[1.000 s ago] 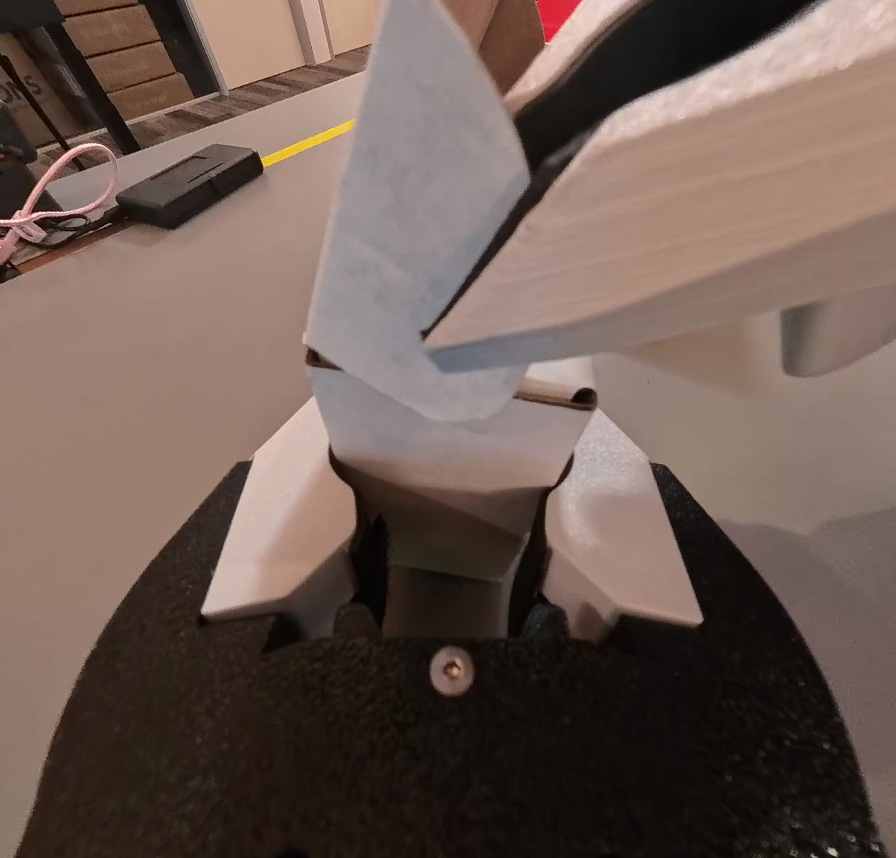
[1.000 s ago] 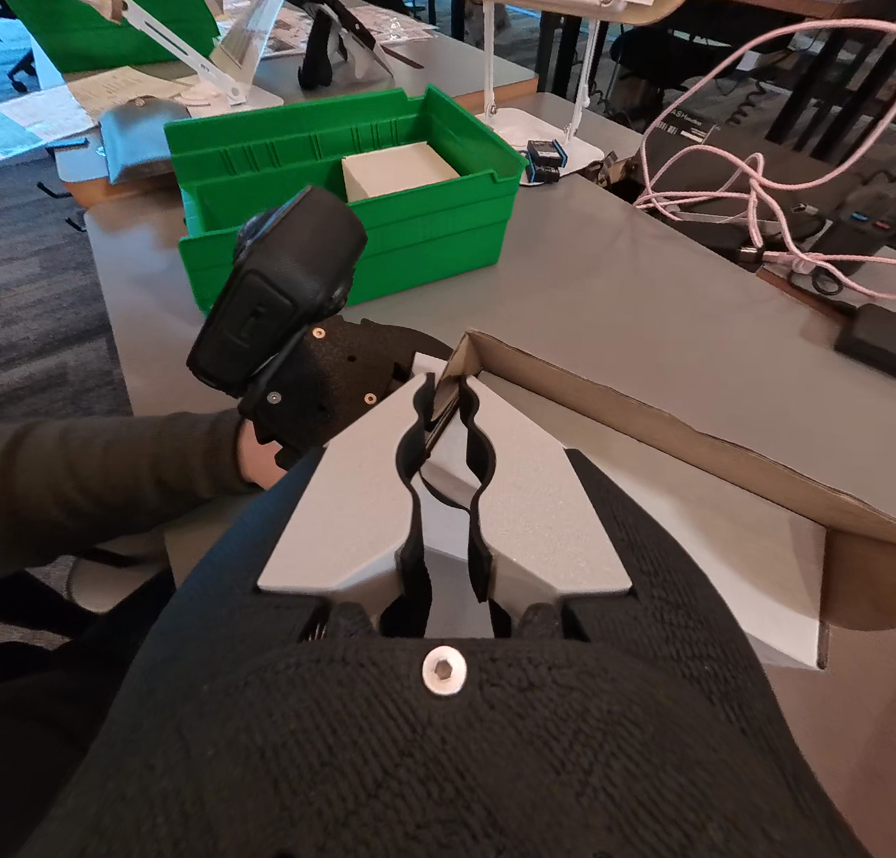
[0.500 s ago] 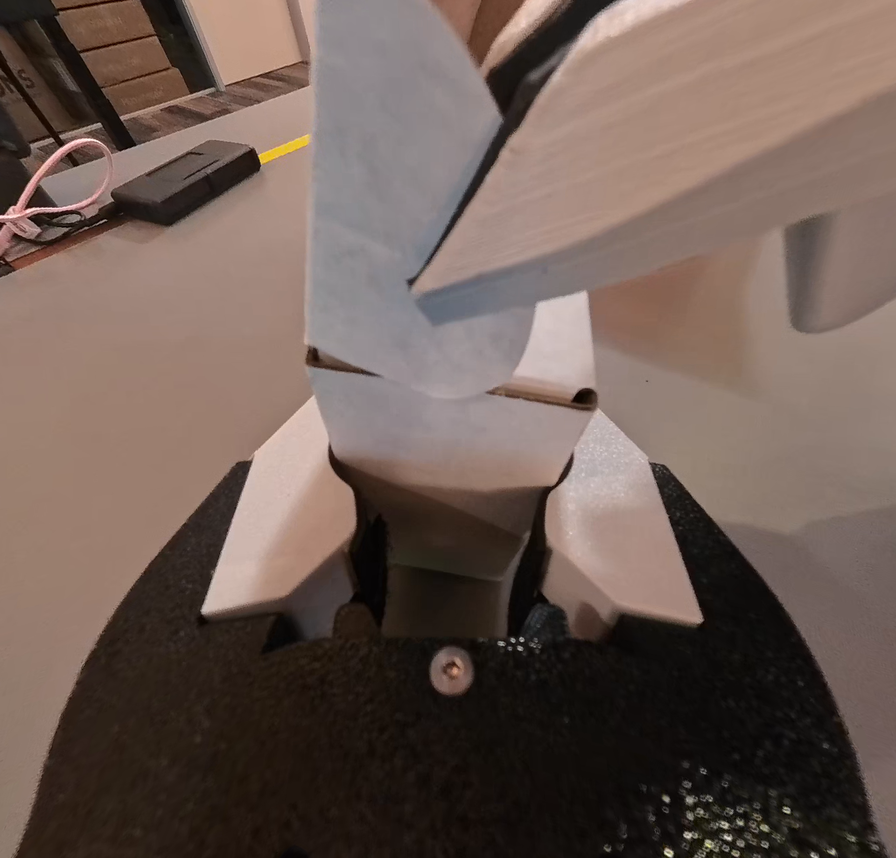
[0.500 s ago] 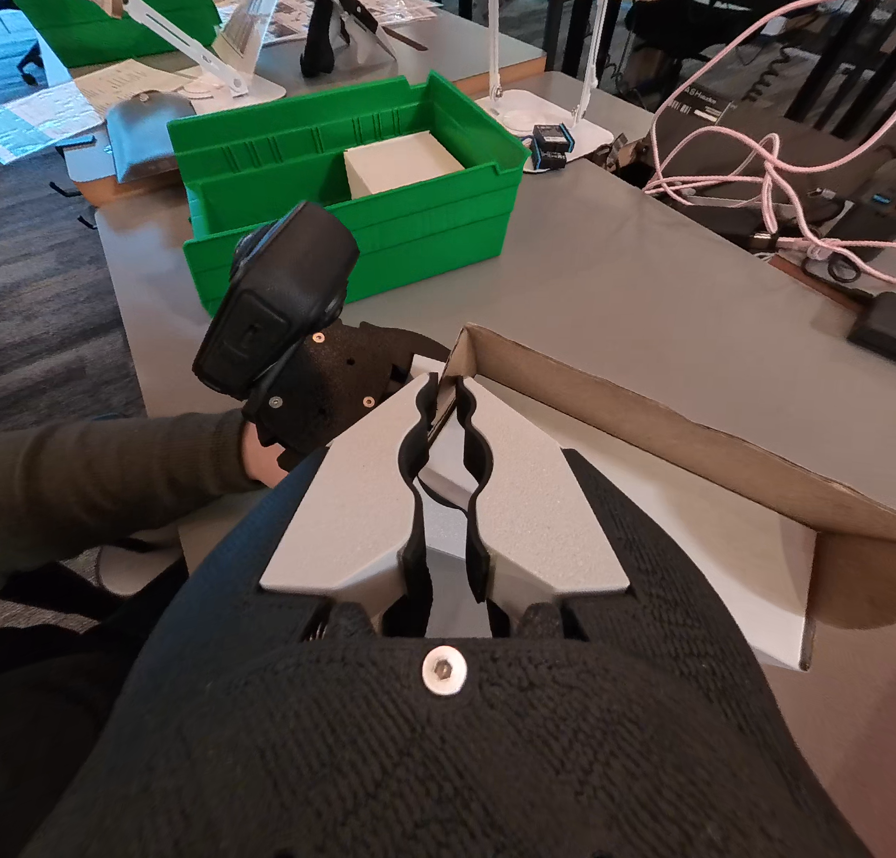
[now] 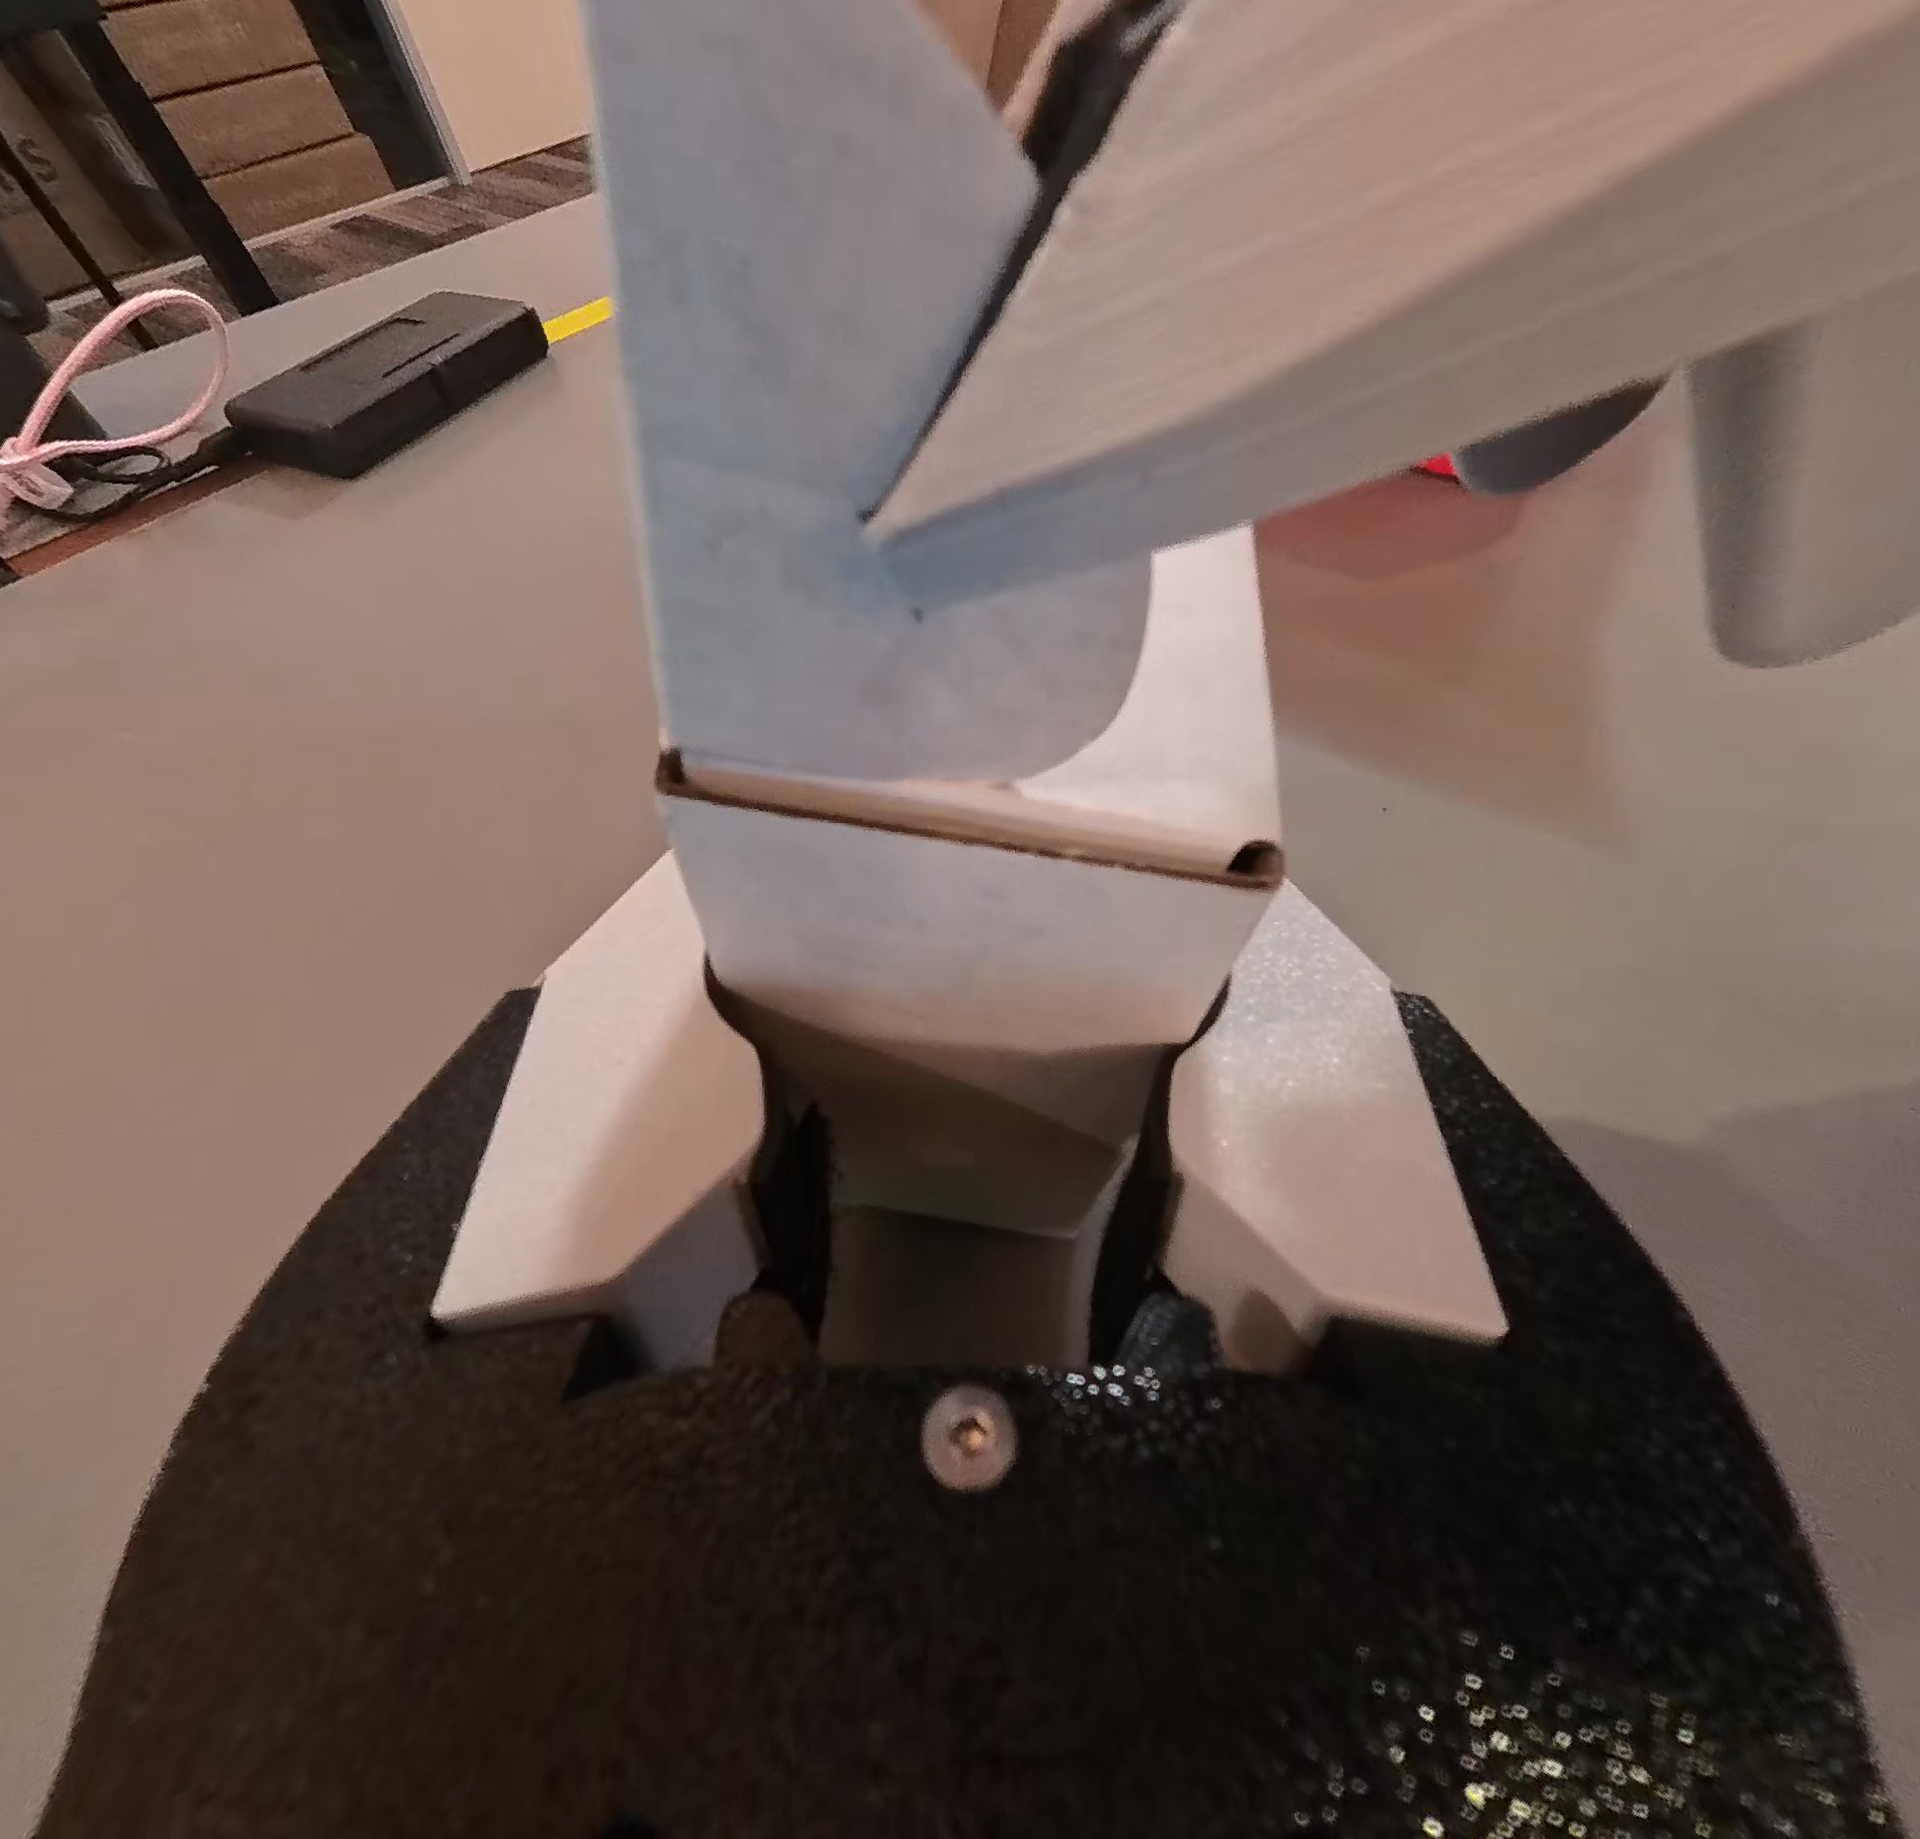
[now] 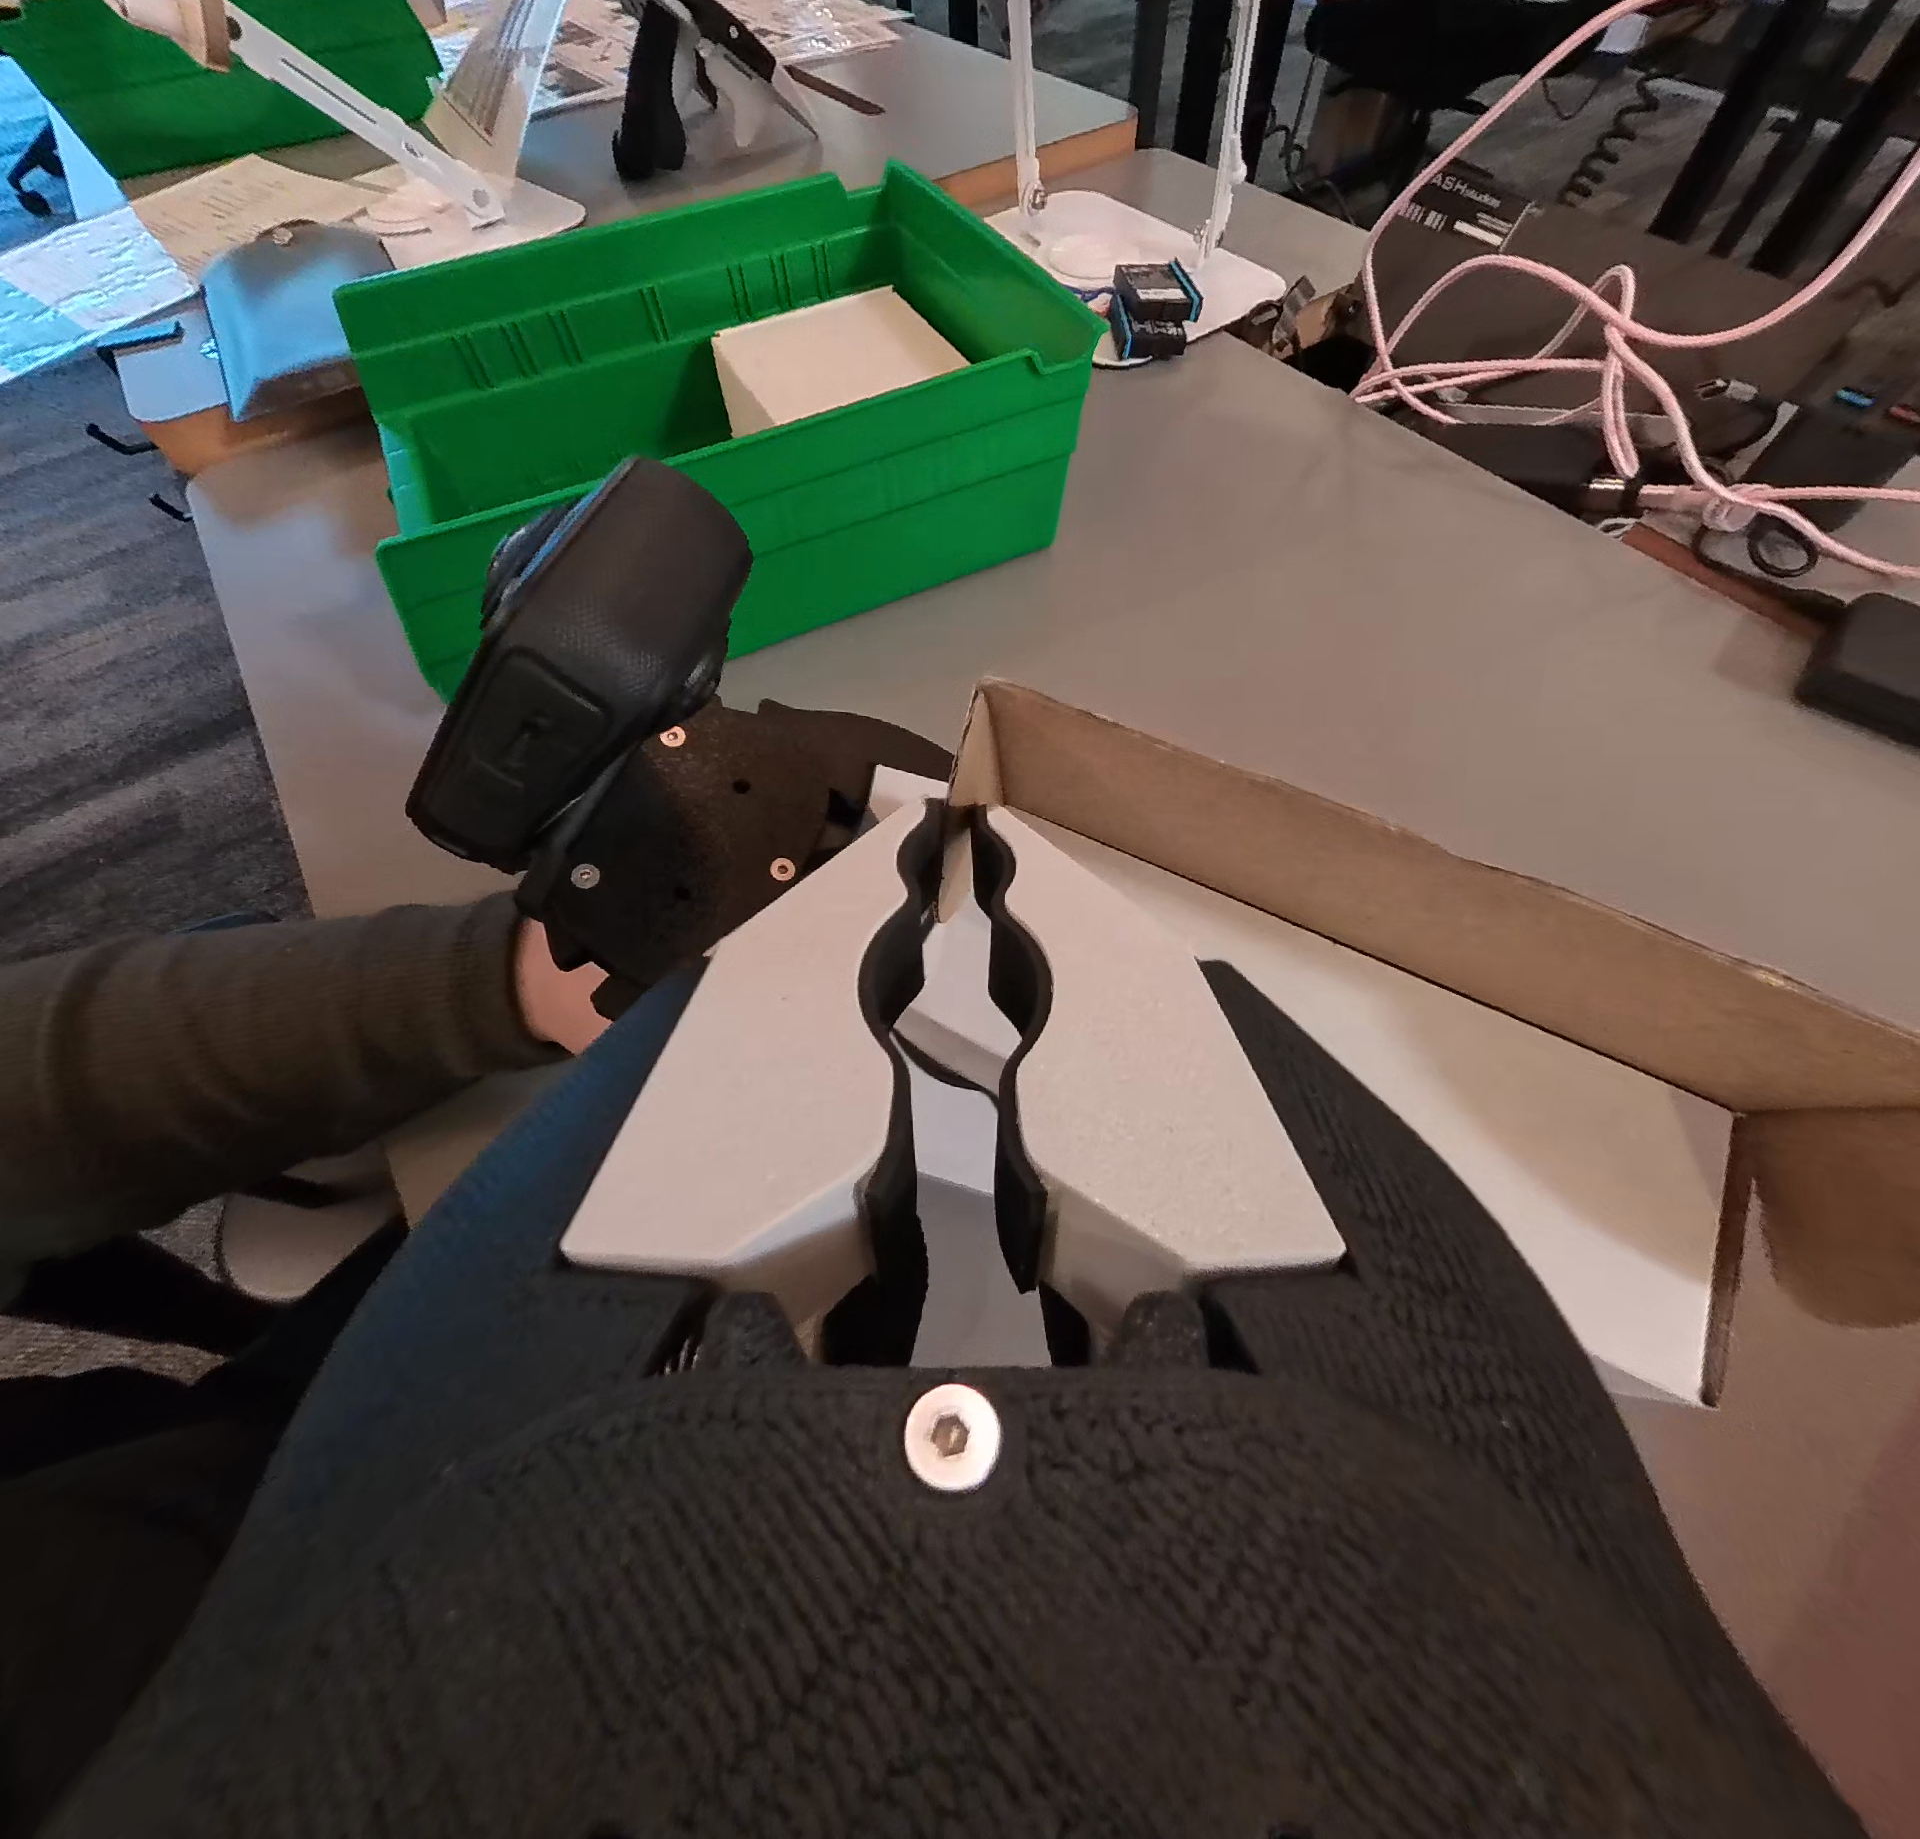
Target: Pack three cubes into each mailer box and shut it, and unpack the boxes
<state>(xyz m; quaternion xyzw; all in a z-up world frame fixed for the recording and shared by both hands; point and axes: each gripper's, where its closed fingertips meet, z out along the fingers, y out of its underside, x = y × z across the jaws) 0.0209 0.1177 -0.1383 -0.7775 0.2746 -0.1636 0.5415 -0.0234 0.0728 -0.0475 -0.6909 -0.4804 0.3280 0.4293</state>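
Nearest the right camera, right gripper jaws pinched the mailer box lid's corner flap; left gripper jaws clamped its end wall on the counter. Flap might crease or slip. Beyond, green bin held another box.

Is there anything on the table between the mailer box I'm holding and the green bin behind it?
Only the left tool and its camera sit that way; otherwise bare table separates the mailer box from the green bin.
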